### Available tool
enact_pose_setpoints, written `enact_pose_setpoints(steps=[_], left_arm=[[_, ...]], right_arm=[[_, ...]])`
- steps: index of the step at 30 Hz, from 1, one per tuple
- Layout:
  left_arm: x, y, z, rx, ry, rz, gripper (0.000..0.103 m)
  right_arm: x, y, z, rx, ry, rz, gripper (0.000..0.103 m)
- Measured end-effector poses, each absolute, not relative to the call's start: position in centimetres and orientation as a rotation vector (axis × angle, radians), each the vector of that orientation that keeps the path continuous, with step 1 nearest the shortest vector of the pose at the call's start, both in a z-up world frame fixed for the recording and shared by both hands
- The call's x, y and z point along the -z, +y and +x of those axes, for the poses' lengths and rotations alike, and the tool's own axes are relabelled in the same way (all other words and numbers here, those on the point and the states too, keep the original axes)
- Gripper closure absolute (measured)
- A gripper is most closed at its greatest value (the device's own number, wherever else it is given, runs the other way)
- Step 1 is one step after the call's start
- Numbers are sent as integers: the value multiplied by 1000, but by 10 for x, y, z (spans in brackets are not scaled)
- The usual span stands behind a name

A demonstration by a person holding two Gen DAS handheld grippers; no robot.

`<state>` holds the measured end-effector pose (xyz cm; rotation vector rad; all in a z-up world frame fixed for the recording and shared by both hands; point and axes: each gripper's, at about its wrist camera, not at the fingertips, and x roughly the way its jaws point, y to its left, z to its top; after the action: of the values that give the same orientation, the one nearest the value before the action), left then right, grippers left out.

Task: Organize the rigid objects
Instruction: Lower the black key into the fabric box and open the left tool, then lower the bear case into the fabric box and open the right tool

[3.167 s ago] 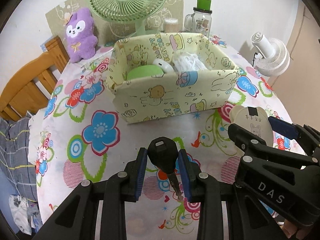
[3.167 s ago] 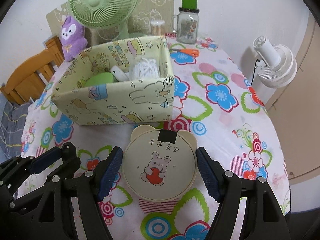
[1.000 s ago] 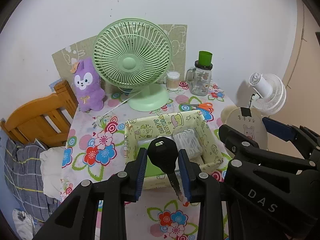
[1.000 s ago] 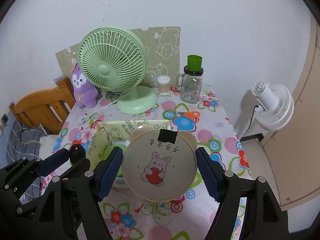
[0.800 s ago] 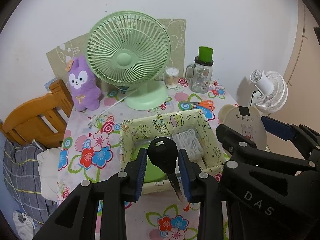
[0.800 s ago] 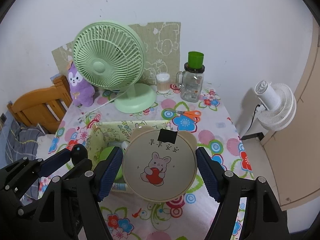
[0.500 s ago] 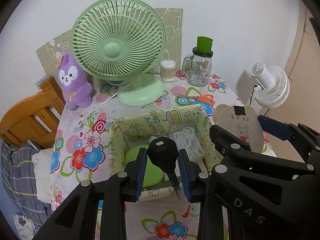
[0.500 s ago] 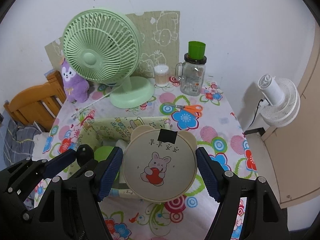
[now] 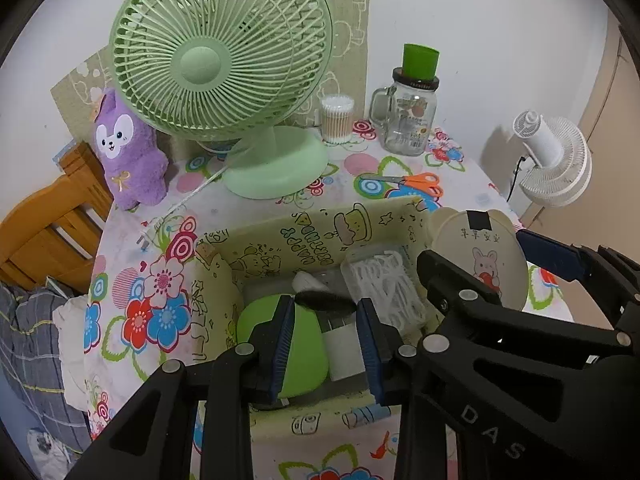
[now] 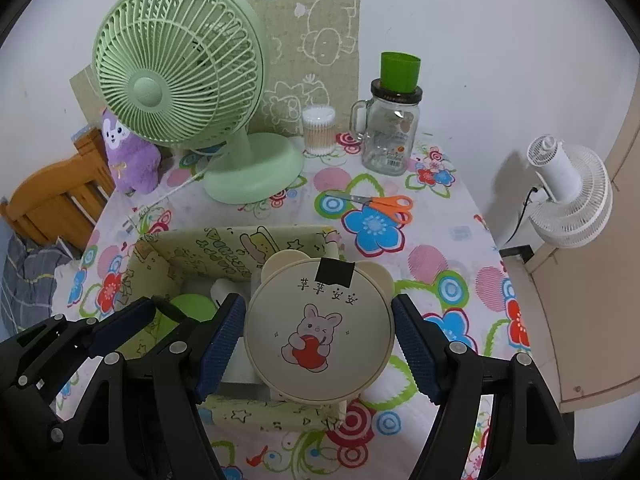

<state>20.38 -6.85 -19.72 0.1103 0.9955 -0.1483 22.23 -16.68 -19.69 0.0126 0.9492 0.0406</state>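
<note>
My left gripper [image 9: 325,320] hangs over the open cream cartoon-print box [image 9: 304,236], shut on a black key [image 9: 326,302]. The key's head shows edge-on between the blue pads and its blade is hidden. Below it in the box lie a green oval case [image 9: 304,348] and a clear tub of white floss picks [image 9: 384,284]. My right gripper [image 10: 318,340] is shut on a round cream bear-eared disc with a bunny picture [image 10: 318,332], held over the box's right side [image 10: 224,244]. My left gripper [image 10: 160,320] shows in the right wrist view at lower left.
Behind the box stand a green table fan [image 9: 220,64], a purple plush [image 9: 128,152], a cotton-swab jar [image 9: 338,118] and a glass mug jar [image 9: 412,120]. Orange scissors [image 9: 416,182] lie beside the box. A white fan [image 9: 556,164] stands off the table's right edge, a wooden chair [image 9: 48,232] at the left.
Both grippers have come down and forward, and now hang over the box. The key head has swung from face-on to edge-on between the left pads. The disc stays gripped.
</note>
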Motion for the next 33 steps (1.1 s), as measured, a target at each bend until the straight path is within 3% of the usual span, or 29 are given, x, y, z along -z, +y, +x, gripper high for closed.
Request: enact_pose_setpoints(steps=[10,33], left_arm=[[209,-67,209,148,1019,99,45],[220,-53,203,111,1050,117,24]], right_arm=[[209,-155,232,-90,961,-13,26],[226,-139,233,-127,978,-6,24]])
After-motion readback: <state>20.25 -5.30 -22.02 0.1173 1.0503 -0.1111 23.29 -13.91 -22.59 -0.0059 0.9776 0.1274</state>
